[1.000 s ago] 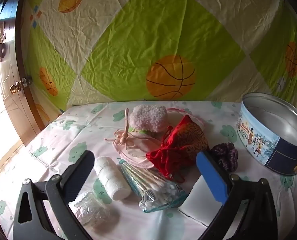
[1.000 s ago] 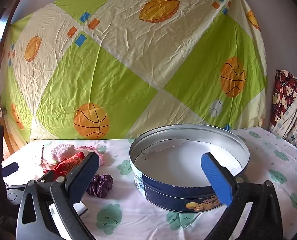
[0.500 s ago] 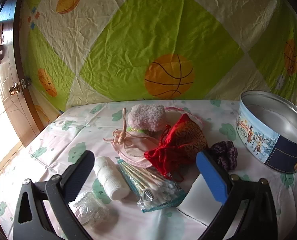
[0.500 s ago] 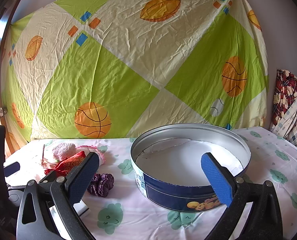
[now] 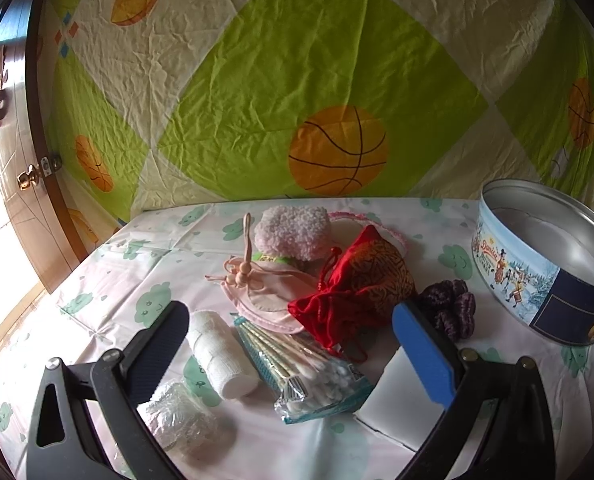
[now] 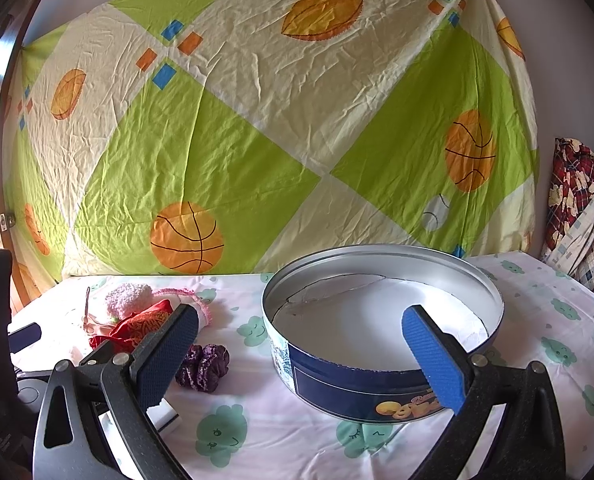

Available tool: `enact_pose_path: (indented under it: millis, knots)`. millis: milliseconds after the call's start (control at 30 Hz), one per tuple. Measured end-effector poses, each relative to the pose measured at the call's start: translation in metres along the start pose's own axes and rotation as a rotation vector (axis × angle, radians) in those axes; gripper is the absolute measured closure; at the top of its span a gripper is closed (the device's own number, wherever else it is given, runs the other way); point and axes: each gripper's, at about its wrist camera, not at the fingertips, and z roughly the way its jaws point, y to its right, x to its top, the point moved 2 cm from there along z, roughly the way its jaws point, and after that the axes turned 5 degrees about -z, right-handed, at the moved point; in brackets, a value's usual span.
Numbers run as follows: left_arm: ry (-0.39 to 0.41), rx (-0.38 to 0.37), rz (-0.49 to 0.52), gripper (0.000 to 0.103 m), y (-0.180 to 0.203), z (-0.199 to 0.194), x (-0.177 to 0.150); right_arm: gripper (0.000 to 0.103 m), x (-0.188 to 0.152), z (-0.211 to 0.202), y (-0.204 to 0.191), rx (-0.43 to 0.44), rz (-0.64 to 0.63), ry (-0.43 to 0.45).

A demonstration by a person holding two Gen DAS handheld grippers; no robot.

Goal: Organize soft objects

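Note:
Soft things lie in a heap on the table: a red drawstring pouch [image 5: 361, 284], a fluffy pink puff [image 5: 293, 232], a pale pink cloth with a cord [image 5: 265, 292], a purple scrunchie [image 5: 451, 308], a white gauze roll [image 5: 217, 354], a bag of cotton swabs [image 5: 317, 380], a crinkled clear bundle [image 5: 177, 416] and a white pad [image 5: 401, 396]. My left gripper [image 5: 293, 352] hovers open just above the near items. My right gripper [image 6: 301, 356] is open over the front of the round tin [image 6: 381, 384], which is empty. The scrunchie [image 6: 203, 366] and pouch [image 6: 141, 326] lie to its left.
The table wears a white cloth with green cloud faces [image 6: 221, 436]. A green and cream sheet with basketballs [image 5: 337, 148] hangs behind it. A wooden door [image 5: 13, 184] stands at the left, and plaid fabric [image 6: 581, 216] hangs at the right.
Both grippers have drifted very slightly; the scene has shifted a little in each view. Nothing was picked up or moved.

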Motion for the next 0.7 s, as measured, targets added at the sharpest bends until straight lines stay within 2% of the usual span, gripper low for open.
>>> enact_pose_path:
  millis: [700]
  knots:
    - [-0.003,0.002,-0.001,0.0,-0.0018,0.0027,0.0007,0.0,0.0021,-0.0027,-0.0042,0.022,-0.01,0.005]
